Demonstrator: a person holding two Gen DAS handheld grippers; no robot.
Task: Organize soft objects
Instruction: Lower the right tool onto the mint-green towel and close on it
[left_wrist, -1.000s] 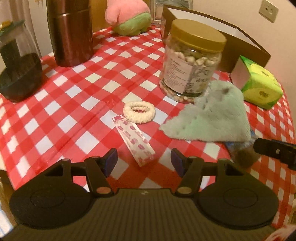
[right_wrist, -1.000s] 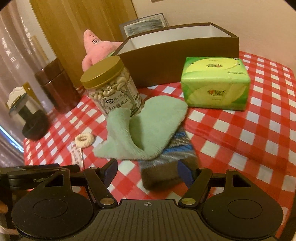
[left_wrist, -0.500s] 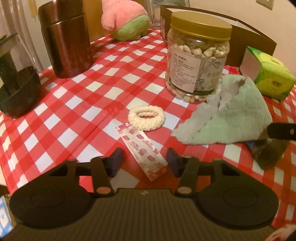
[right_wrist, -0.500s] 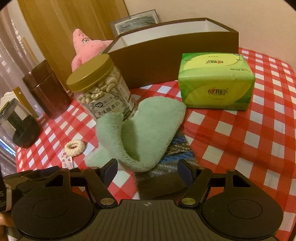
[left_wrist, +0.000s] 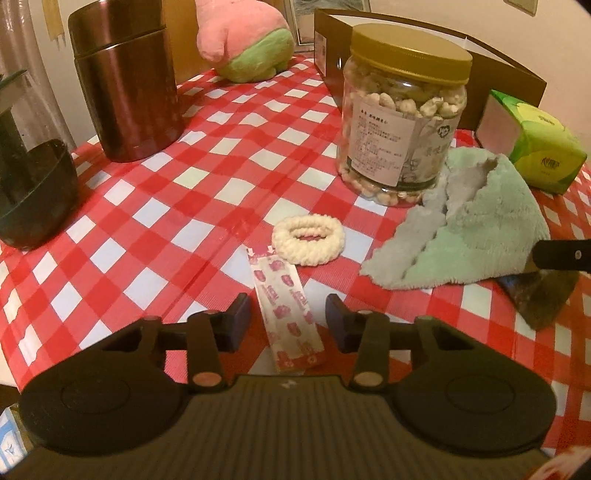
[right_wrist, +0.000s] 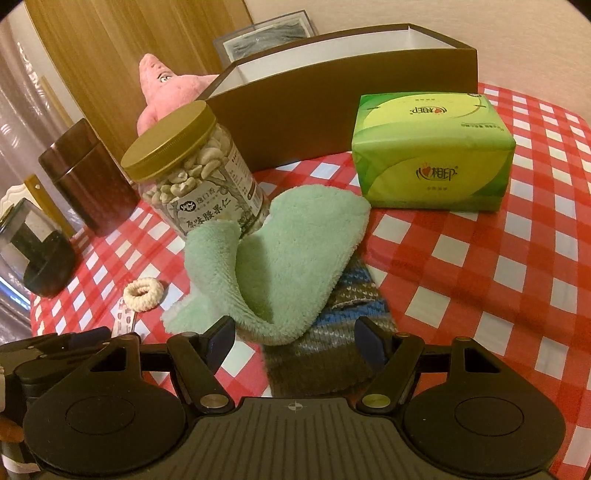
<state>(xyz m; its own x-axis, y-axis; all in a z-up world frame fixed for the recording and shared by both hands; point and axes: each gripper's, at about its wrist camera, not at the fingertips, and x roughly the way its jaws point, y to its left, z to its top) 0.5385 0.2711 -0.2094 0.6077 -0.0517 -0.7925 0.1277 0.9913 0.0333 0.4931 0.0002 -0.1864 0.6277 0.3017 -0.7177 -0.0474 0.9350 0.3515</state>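
Observation:
My left gripper (left_wrist: 288, 321) hovers low over the checked tablecloth, its jaws closing on either side of a pink-printed plaster strip (left_wrist: 284, 314) without touching it. A cream scrunchie (left_wrist: 308, 240) lies just beyond. My right gripper (right_wrist: 295, 339) stands open, straddling a striped knit sock (right_wrist: 343, 306) that lies under a fluffy mint-green cloth (right_wrist: 291, 251). The cloth (left_wrist: 480, 236) leans against the nut jar. A pink and green plush (left_wrist: 243, 40) sits at the table's far side beside the open brown box (right_wrist: 332, 110).
A gold-lidded nut jar (left_wrist: 402, 129) stands mid-table, with a green tissue pack (right_wrist: 432, 151) to its right in front of the box. On the left stand a brown metal canister (left_wrist: 125, 85) and a dark container (left_wrist: 33, 192). The table edge is near my left gripper.
The left jaws have narrowed around the plaster strip and the view has rolled slightly. The right gripper has edged closer to the mint cloth and sock, its jaws unchanged.

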